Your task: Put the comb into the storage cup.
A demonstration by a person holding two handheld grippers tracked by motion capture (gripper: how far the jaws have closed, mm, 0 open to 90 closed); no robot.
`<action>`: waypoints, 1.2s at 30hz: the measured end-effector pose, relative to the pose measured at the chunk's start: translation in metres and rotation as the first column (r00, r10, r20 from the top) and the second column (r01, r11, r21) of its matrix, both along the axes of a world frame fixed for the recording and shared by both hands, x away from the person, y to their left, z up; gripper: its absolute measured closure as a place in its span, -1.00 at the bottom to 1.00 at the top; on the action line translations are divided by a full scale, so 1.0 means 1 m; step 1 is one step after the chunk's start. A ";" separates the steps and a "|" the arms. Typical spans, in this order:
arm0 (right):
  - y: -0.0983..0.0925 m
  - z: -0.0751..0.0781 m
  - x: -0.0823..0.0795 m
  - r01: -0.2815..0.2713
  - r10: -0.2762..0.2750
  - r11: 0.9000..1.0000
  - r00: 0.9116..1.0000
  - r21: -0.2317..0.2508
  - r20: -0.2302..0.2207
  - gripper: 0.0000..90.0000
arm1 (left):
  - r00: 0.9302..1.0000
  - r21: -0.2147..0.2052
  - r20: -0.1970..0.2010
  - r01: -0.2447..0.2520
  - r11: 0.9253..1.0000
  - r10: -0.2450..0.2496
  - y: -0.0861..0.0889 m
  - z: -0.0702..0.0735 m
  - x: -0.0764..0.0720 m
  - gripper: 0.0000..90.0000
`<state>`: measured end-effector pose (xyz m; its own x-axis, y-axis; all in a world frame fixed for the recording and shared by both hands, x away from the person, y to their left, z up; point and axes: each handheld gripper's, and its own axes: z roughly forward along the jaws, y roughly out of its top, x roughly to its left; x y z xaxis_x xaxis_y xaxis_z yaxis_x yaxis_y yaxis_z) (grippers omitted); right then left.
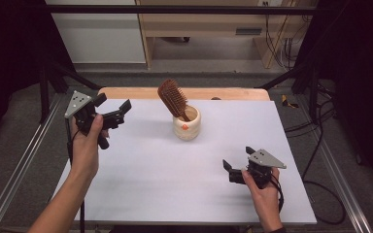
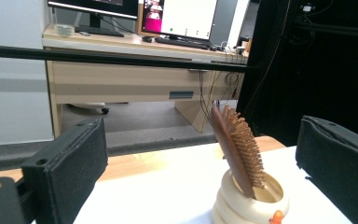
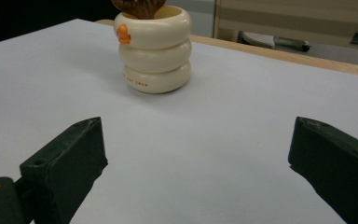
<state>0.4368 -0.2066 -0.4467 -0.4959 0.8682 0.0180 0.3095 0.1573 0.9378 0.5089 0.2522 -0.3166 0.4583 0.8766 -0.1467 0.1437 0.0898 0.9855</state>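
Wooden hairbrush [image 1: 173, 98] stood tilted in cream ringed holder [image 1: 186, 124], frame centre. Left gripper [image 1: 116, 115] upper left, right gripper [image 1: 235, 171] lower right, both 2-jaw sets spread, empty. Best bet: left pinches brush head, right steadies holder

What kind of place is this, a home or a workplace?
Most likely a lab or office set up for recording. The white table stands inside a black metal frame, loose cables run over the grey floor, and a wooden desk behind carries monitors and a keyboard.
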 end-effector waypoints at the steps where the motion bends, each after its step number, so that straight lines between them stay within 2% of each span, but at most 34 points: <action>1: 0.000 0.000 0.000 -0.002 0.002 1.000 1.000 0.006 0.003 -0.90 | 1.000 -0.001 -0.001 0.000 1.000 0.000 0.003 -0.002 -0.001 -0.95; 5: -0.003 0.003 -0.001 0.013 -0.013 1.000 1.000 0.020 0.020 -0.86 | 1.000 -0.015 0.000 0.018 1.000 -0.018 0.012 -0.005 -0.006 -0.95; 7: -0.006 0.006 -0.001 0.019 -0.020 0.999 0.999 0.045 0.028 -0.86 | 1.000 -0.020 0.006 0.021 1.000 -0.021 0.016 -0.007 -0.009 -0.95; 10: -0.009 0.009 -0.001 0.027 -0.028 0.998 0.999 0.057 0.021 -0.87 | 1.000 -0.022 0.016 0.024 0.999 -0.024 0.025 -0.012 -0.013 -0.95; 15: -0.016 0.009 -0.001 0.017 -0.018 0.998 1.000 0.053 0.015 -0.87 | 1.000 -0.021 0.024 0.000 1.000 0.000 0.045 -0.017 -0.019 -0.96; 17: -0.019 0.009 -0.002 0.017 -0.018 0.999 1.000 0.044 0.025 -0.87 | 1.000 -0.018 0.027 -0.010 1.000 0.010 0.053 -0.017 -0.023 -0.95; 21: -0.025 0.010 -0.003 0.010 -0.011 0.998 1.000 0.062 0.028 -0.89 | 0.999 -0.011 0.029 -0.015 1.000 0.016 0.062 -0.013 -0.030 -0.95; 25: -0.031 0.011 -0.004 0.018 -0.022 0.997 0.998 0.069 0.052 -0.90 | 0.999 0.028 0.050 -0.016 0.999 0.015 0.065 -0.009 -0.037 -0.96; 36: -0.047 0.008 -0.014 0.019 -0.024 0.998 0.997 0.064 0.073 -0.92 | 0.998 0.014 0.064 -0.007 1.000 0.006 0.075 -0.008 -0.052 -0.96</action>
<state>0.4228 -0.2536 -0.4384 -0.4788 0.8771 0.0368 0.2415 0.0913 0.9661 0.4572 0.3267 -0.3247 0.4604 0.8814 -0.1053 0.0803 0.0768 0.9938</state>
